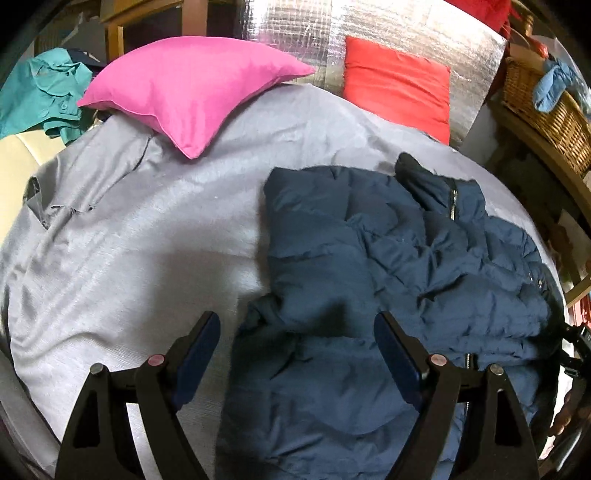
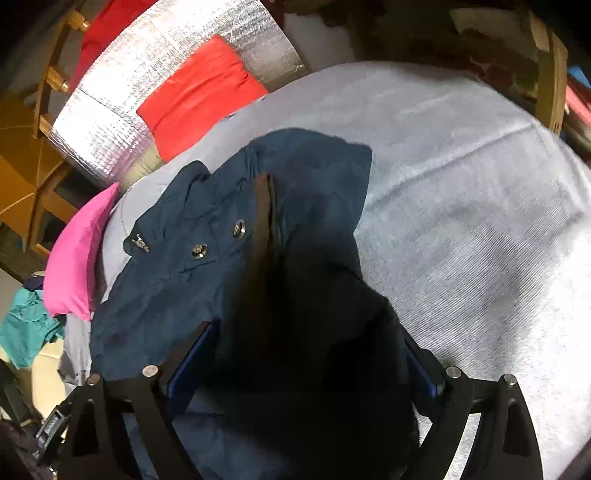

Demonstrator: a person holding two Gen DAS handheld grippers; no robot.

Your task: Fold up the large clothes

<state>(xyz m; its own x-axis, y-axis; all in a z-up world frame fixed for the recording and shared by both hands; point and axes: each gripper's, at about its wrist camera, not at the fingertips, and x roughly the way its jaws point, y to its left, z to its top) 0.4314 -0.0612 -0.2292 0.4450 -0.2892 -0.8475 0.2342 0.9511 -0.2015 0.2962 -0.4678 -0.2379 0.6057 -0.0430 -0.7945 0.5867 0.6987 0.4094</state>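
A navy quilted jacket lies partly folded on a grey bed sheet, collar and zip toward the far right. My left gripper hovers above the jacket's near left edge, jaws wide apart, nothing between the pads. In the right wrist view the jacket shows two metal snaps and a dark lining fold. My right gripper stands wide over it. A dark bulge of jacket fabric sits between its fingers, and the blue pads do not press on it.
A pink pillow and a red pillow lie at the bed's far side against silver foil padding. A wicker basket stands on a wooden shelf at right. A teal garment is heaped at far left.
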